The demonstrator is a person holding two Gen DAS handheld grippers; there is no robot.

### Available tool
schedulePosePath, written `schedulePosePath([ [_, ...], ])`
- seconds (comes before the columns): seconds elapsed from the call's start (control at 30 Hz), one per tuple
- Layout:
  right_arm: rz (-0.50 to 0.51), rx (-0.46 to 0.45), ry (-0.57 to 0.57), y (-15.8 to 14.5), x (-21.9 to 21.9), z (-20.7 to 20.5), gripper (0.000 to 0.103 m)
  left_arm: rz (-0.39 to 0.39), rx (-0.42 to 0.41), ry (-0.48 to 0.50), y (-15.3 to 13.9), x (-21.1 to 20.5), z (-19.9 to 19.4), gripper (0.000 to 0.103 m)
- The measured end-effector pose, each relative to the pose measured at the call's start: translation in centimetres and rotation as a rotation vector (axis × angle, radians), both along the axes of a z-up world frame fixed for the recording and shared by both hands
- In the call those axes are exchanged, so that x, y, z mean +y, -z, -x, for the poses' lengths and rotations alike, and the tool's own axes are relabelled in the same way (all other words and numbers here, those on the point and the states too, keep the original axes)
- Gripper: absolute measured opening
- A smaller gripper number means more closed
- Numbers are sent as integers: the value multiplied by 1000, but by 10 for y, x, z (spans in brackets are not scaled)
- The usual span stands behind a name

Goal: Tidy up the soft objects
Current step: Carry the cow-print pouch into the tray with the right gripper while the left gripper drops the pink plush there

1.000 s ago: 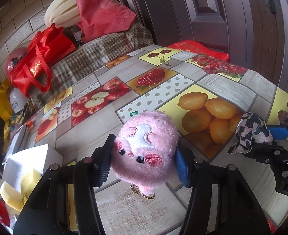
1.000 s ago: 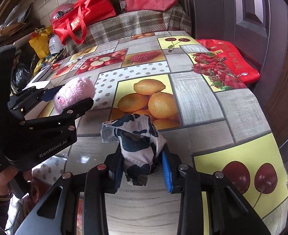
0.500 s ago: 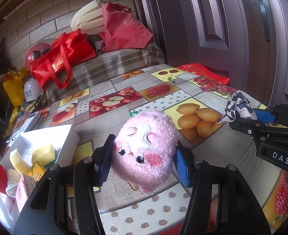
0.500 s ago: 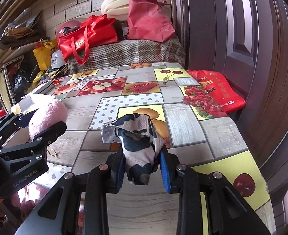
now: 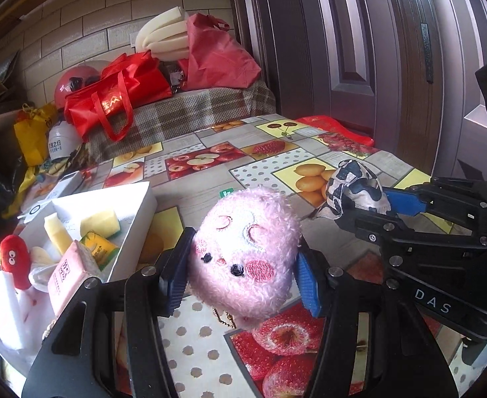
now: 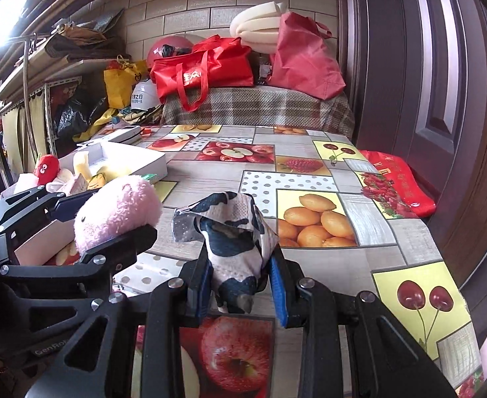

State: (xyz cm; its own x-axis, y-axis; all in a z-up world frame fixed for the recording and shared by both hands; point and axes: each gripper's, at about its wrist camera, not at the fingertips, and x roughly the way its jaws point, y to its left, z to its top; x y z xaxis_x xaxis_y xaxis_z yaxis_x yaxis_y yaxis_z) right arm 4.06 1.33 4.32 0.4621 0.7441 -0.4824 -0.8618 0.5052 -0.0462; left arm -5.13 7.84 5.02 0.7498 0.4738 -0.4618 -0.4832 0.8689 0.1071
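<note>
Jaws of left gripper (image 5: 243, 268) clamp pink plush (image 5: 243, 255), right gripper (image 6: 240, 282) jaws pinch cow-print cloth (image 6: 233, 242); both lifted over bench (image 6: 309, 179) near white box (image 5: 134, 222) at left edge.

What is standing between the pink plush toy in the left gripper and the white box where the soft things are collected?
Nothing visible. The pink plush toy is clamped in the left gripper above the table; the white box lies just left of it, open-topped, already holding sponges and a red plush.
</note>
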Motion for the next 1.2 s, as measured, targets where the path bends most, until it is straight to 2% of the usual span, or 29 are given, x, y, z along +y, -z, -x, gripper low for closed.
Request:
schedulePosePath([
  [0.2,10,-23,-18,1,9,17,31,-16,-24,-71,-1,17,40,56],
  [0.4,-7,23,-48,2,21,30,30,-68,-25,-194,1,50,83,56],
  [0.6,-9,4,-119,3,45,63,30,-13,-47,-298,4,94,123,56],
  [0.93,10,-17,-203,6,78,101,30,27,-80,-411,7,145,173,56],
  [1.1,9,5,-233,7,92,111,30,133,-107,-427,11,167,185,56],
  [1.2,10,29,-253,8,103,118,30,123,-97,-410,10,164,180,56],
])
